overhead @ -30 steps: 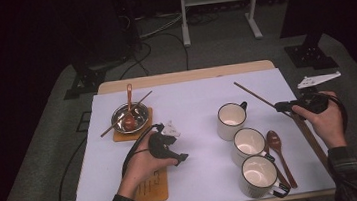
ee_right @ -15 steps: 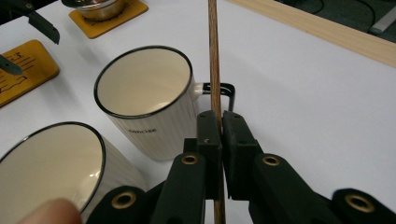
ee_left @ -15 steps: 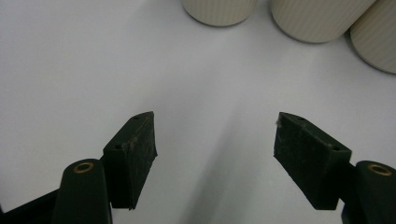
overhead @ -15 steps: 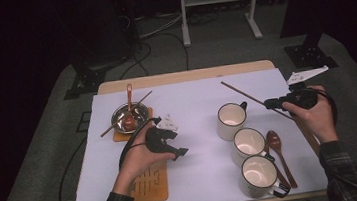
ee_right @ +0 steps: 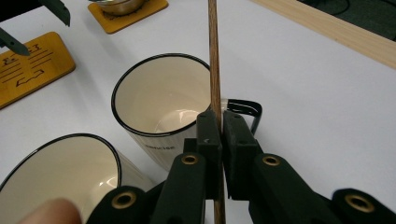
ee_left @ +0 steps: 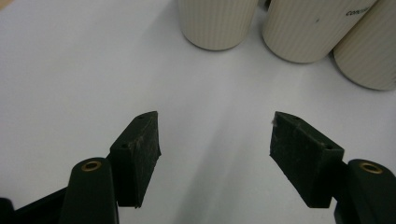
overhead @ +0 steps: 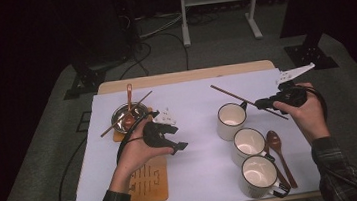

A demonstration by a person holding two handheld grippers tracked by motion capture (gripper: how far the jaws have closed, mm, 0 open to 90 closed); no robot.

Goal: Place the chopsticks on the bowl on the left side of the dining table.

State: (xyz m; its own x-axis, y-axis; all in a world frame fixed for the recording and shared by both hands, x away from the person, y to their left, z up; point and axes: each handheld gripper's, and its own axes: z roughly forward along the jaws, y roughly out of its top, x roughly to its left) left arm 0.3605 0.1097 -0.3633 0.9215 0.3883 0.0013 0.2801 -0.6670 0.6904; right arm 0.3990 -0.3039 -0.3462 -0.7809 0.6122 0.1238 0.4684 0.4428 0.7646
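Observation:
My right gripper [overhead: 263, 104] is shut on a thin brown chopstick [overhead: 228, 93], held slantwise in the air just right of the rear mug [overhead: 232, 120]. In the right gripper view the pads [ee_right: 209, 133] pinch the chopstick [ee_right: 214, 56], which runs up over that mug [ee_right: 159, 107]. My left gripper [overhead: 180, 144] hovers over the white table cover [overhead: 199, 168] near the middle left. Its jaws stand open in the left gripper view [ee_left: 215, 140] and have just been closing, with nothing between them. Three cream mugs [ee_left: 217, 23] line the top of that view.
A middle mug [overhead: 249, 143] and a front mug [overhead: 259, 175] stand in a row, with a wooden spoon [overhead: 275, 145] beside them. At the rear left a metal bowl [overhead: 128, 117] on a wooden coaster holds a spoon and a stick. A wooden board [overhead: 147, 181] lies under my left forearm.
My right hand has carried the chopstick leftward, closer to the rear mug. My left hand has lifted slightly above the table.

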